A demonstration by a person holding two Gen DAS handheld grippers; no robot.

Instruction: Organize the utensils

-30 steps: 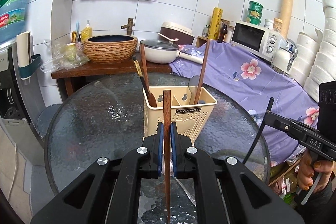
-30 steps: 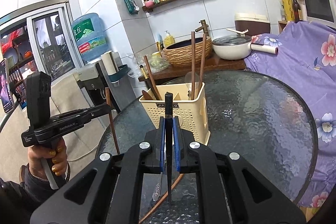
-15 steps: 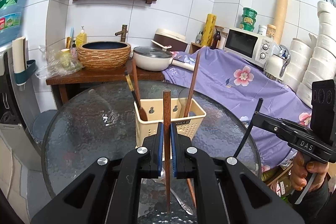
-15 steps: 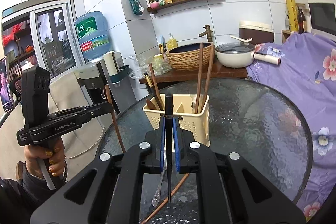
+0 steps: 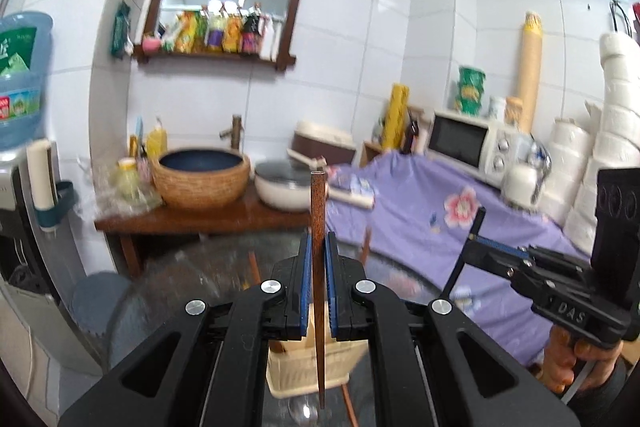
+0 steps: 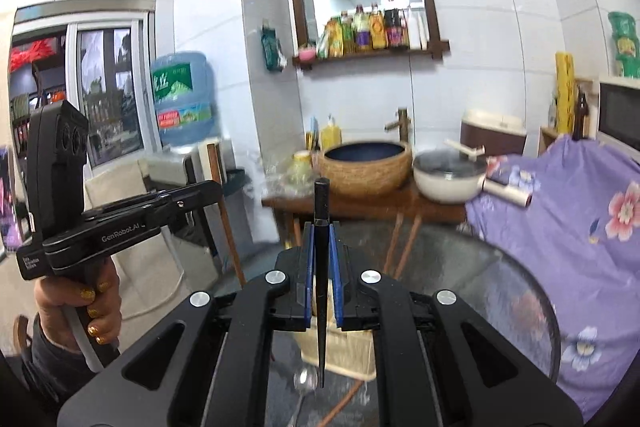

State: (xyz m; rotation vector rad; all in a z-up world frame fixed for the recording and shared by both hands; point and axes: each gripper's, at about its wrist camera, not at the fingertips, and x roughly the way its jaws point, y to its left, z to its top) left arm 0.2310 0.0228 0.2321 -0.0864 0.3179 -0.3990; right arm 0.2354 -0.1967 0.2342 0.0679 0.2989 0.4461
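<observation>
Left gripper [image 5: 317, 259] is clamped on a brown chopstick [image 5: 317, 227], held upright, w/ its tip hanging over the cream utensil basket [image 5: 308, 367] on the glass table [image 5: 160, 291]. Right gripper [image 6: 322, 255] is clamped on a black chopstick [image 6: 321, 203], also upright, above the same basket. A spoon [image 6: 305, 383] and 1 more brown stick lie on the glass just in front of the basket. More sticks poke up behind it, blurred.
</observation>
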